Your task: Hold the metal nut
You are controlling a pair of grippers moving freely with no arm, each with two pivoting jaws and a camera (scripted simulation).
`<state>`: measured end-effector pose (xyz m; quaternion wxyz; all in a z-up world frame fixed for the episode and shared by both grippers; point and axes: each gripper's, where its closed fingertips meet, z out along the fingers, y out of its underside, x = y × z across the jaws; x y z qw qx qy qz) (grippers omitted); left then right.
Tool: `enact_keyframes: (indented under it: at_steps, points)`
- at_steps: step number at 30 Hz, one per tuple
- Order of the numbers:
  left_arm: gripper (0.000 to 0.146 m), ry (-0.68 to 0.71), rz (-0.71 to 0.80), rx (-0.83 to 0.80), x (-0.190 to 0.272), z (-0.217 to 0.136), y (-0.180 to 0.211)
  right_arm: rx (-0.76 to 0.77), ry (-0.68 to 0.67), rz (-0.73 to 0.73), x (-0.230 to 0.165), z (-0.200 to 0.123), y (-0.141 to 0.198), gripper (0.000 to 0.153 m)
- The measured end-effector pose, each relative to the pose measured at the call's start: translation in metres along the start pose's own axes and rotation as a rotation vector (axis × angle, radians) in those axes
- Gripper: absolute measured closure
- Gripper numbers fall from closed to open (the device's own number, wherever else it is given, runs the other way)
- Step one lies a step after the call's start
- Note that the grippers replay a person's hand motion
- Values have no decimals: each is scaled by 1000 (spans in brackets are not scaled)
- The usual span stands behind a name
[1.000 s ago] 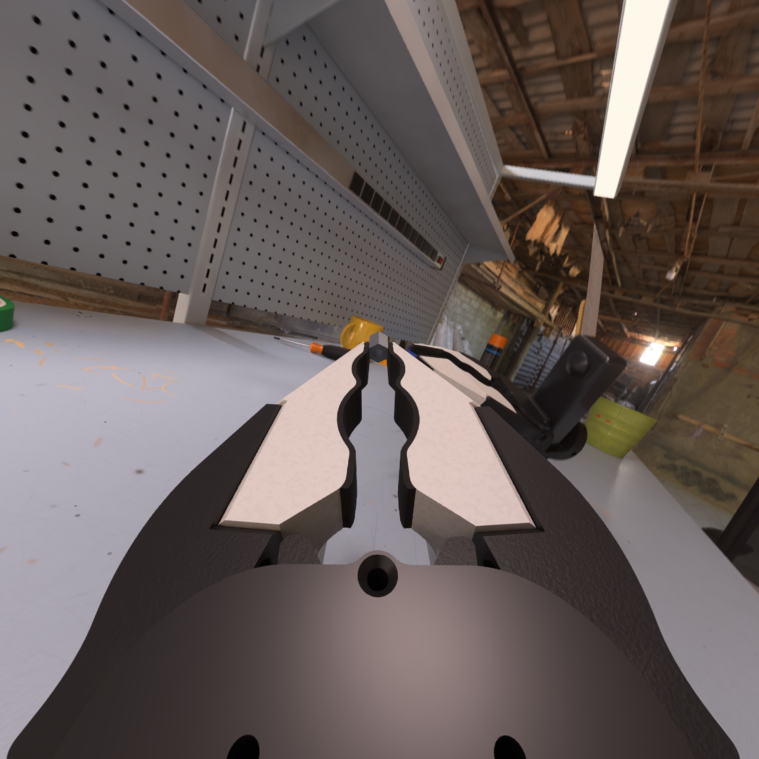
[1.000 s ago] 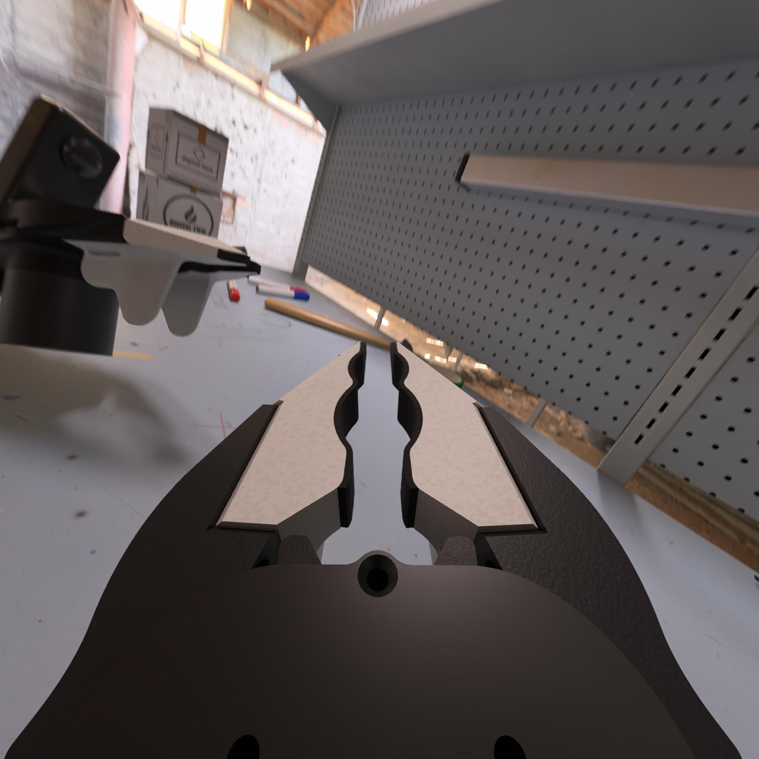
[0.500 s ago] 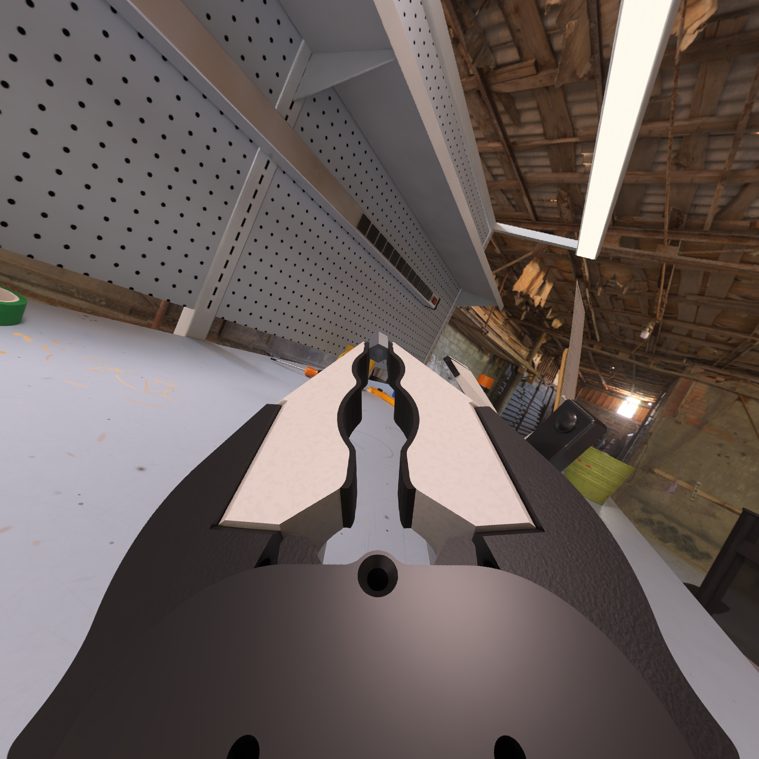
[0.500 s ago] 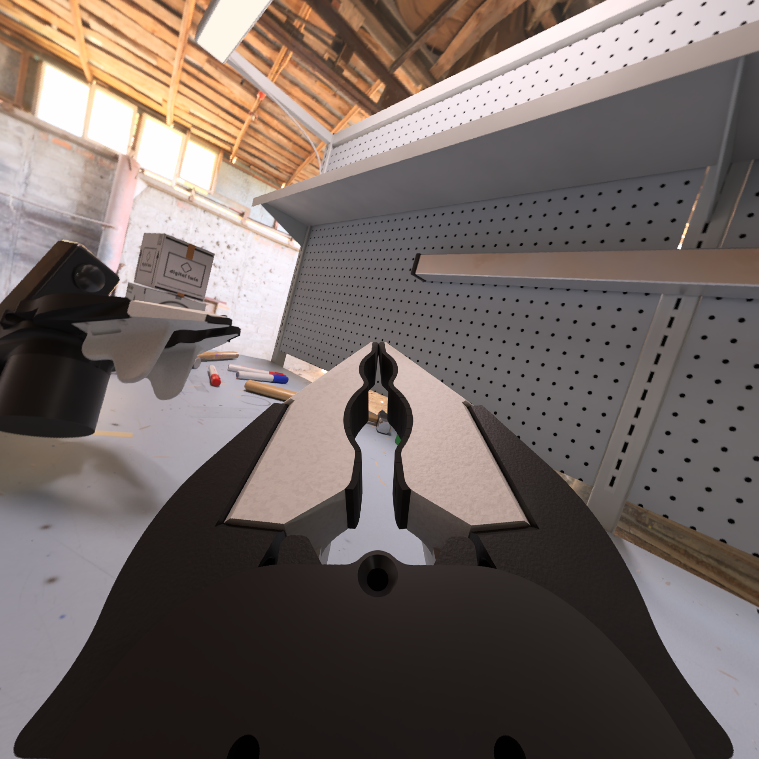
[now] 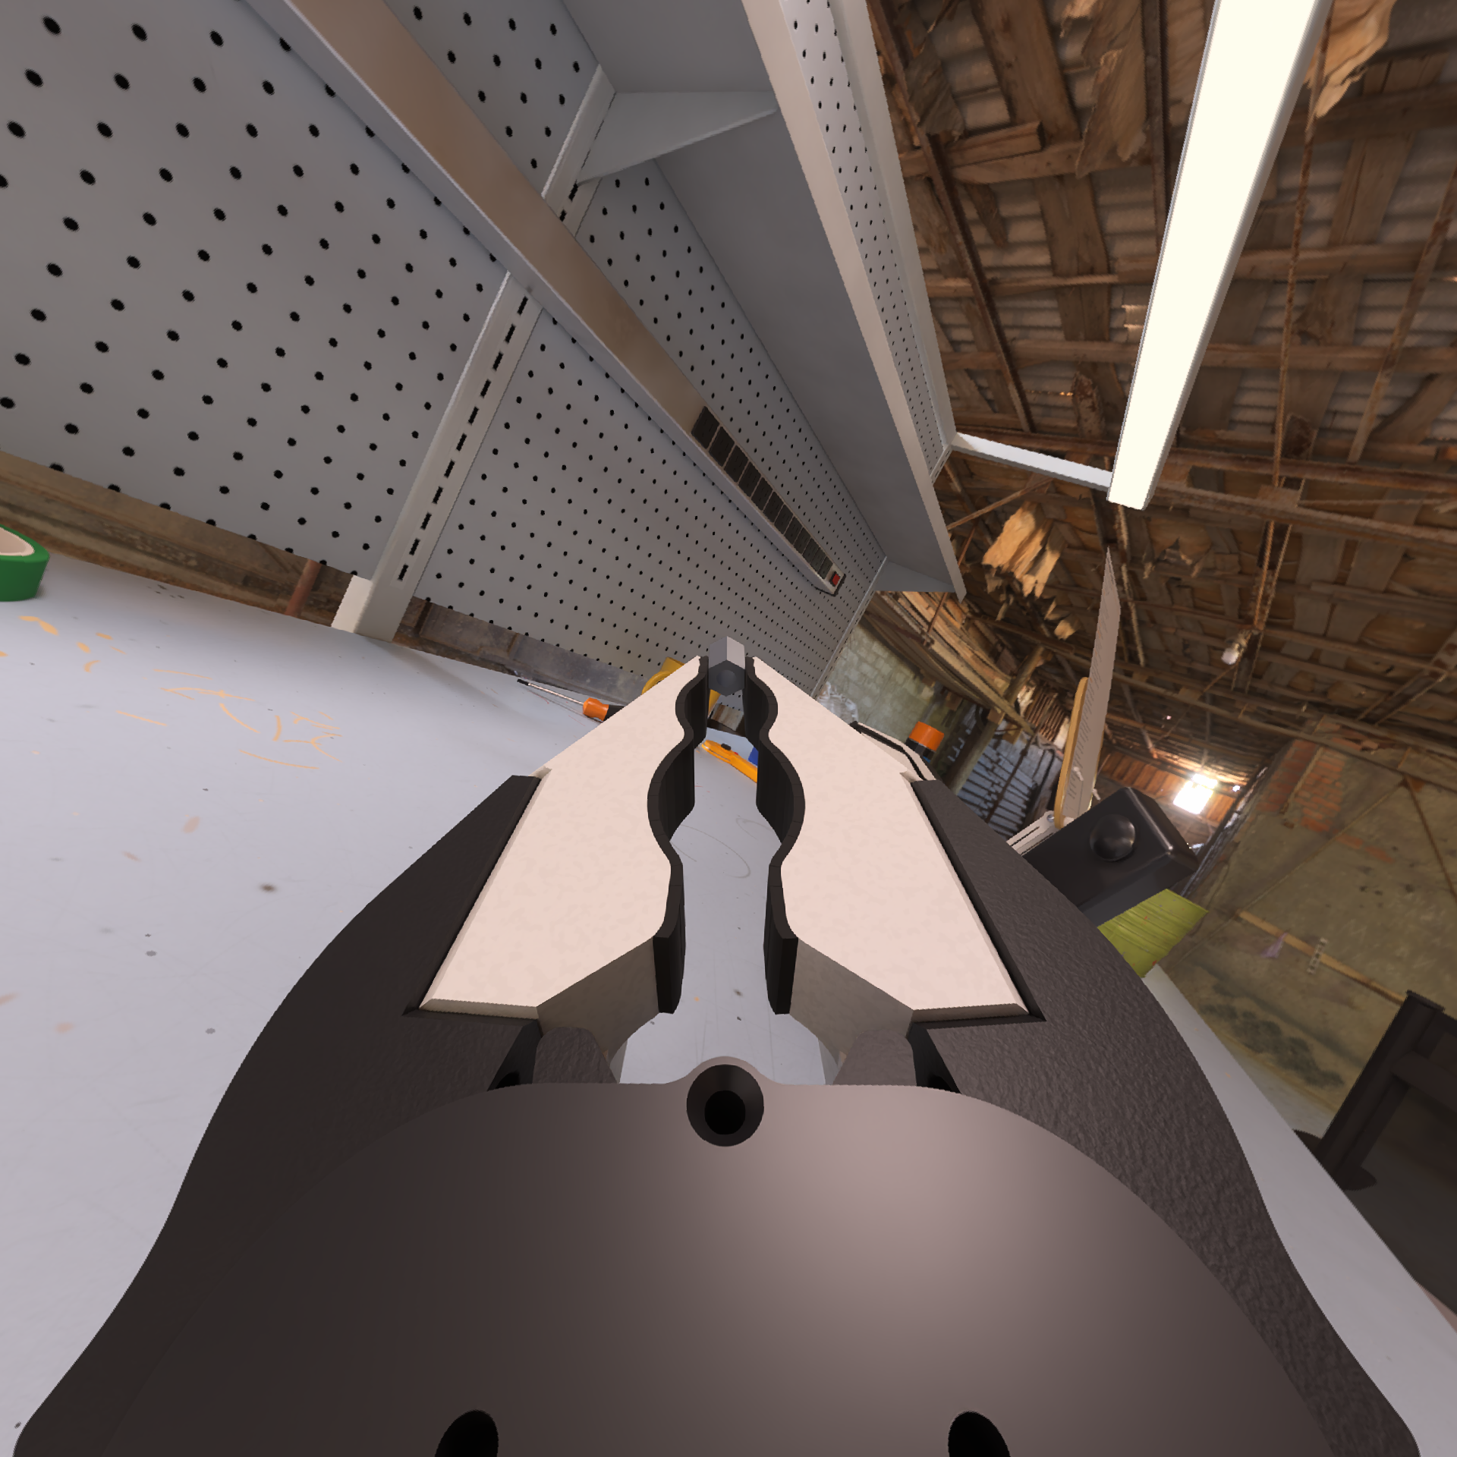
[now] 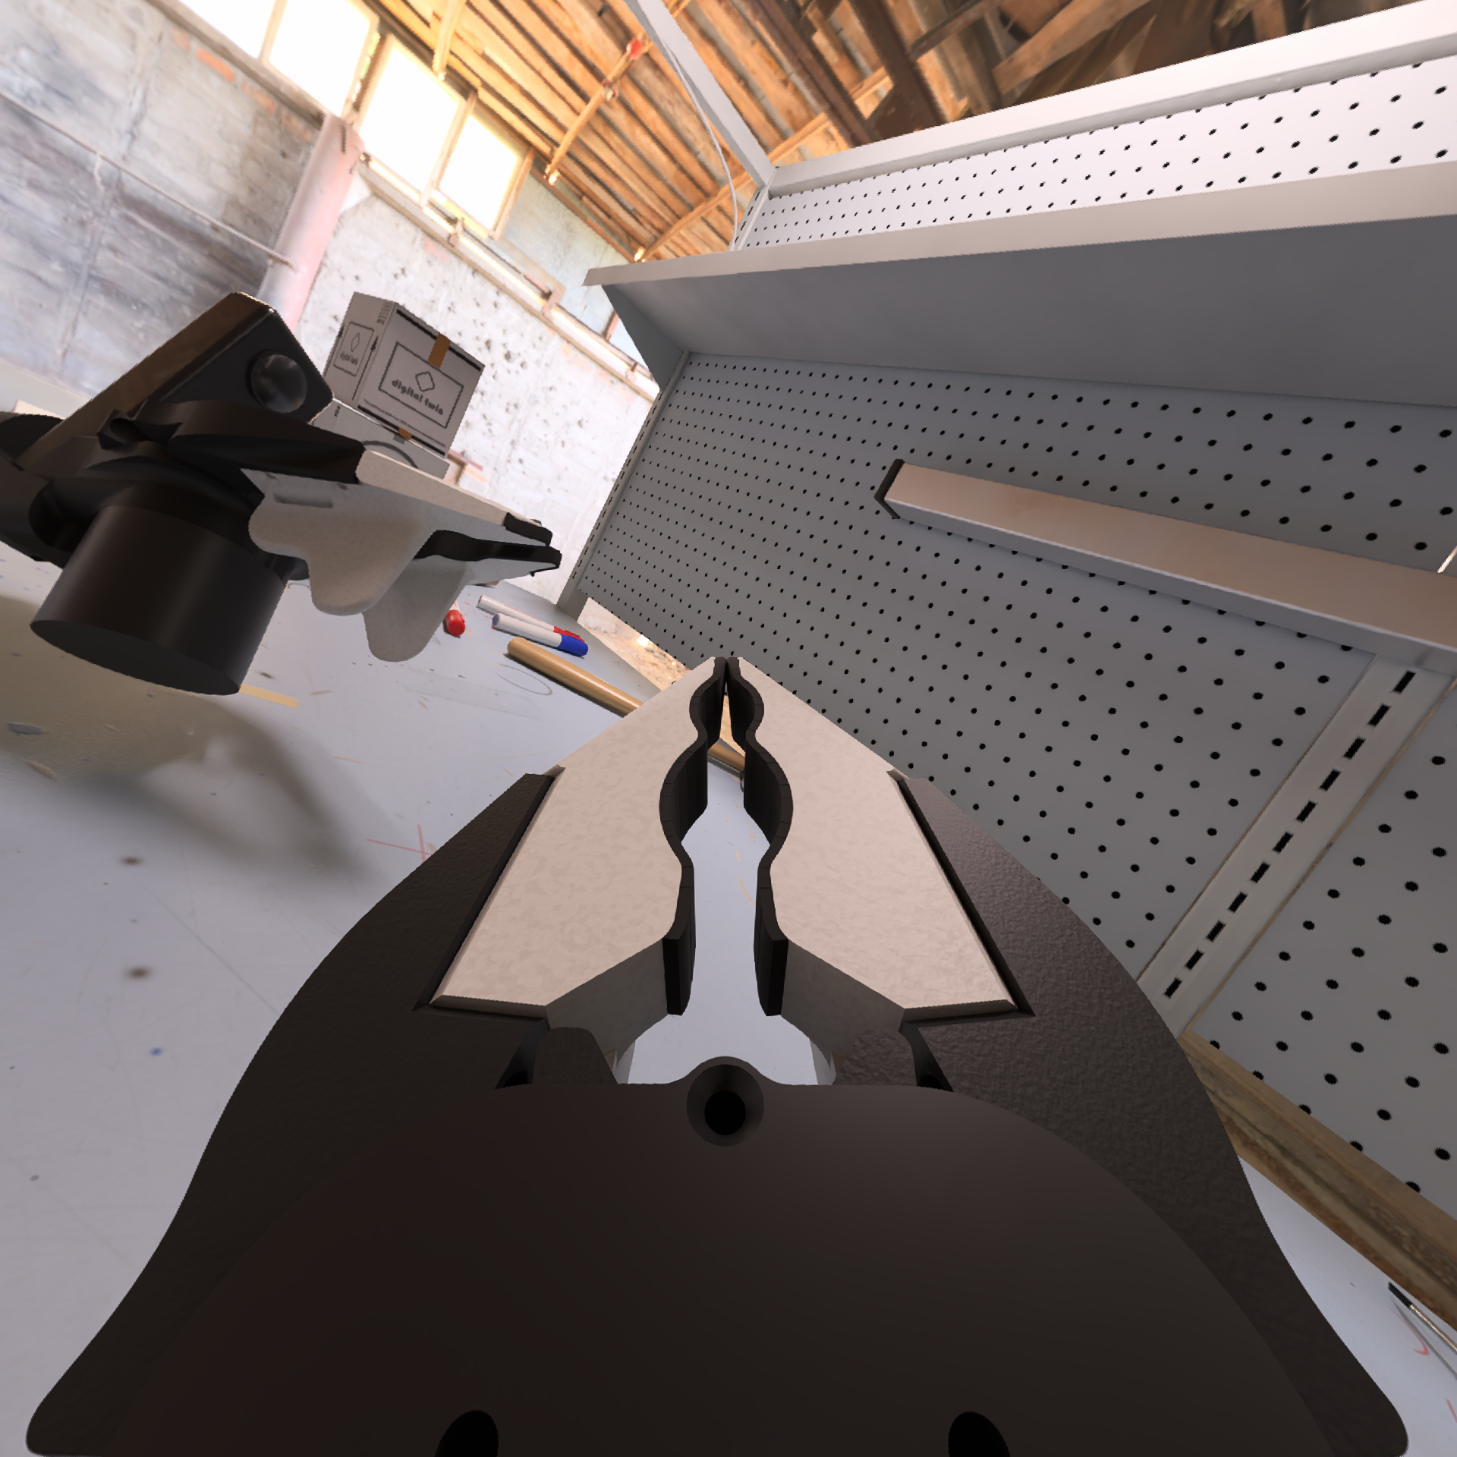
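Left wrist view: one green tape roll (image 5: 20, 561) sits at the far left of the grey counter (image 5: 197, 788), one orange-handled screwdriver (image 5: 579, 702) lies further along, and the left gripper (image 5: 727, 670) is raised above the counter, clamped on the single metal nut (image 5: 727, 661) at its fingertips. In the right wrist view, two cardboard boxes (image 6: 410, 378) stand stacked at left, two markers (image 6: 536, 627) lie by one wooden dowel (image 6: 583, 682), and the right gripper (image 6: 725, 670) is clenched on nothing.

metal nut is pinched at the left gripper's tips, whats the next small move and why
Probably none beyond keeping the left gripper clamped and steady: the metal nut sits only at its very fingertips, lifted above the workbench, so a jolt could drop it. The right gripper is shut, empty.
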<state>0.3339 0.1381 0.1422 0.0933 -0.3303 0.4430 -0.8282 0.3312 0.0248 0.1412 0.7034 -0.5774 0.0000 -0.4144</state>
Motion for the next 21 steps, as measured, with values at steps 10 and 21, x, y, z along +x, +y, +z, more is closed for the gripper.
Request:
enact_keyframes:
  at_steps: [10, 21]
  points:
    - [139, 1, -42, 24, -4, -1, -3, -39, -6, -7, -1, 4, 6, 153]
    - [139, 3, -51, 39, -5, -3, -5, -669, -429, 360, -51, 21, 74, 105]
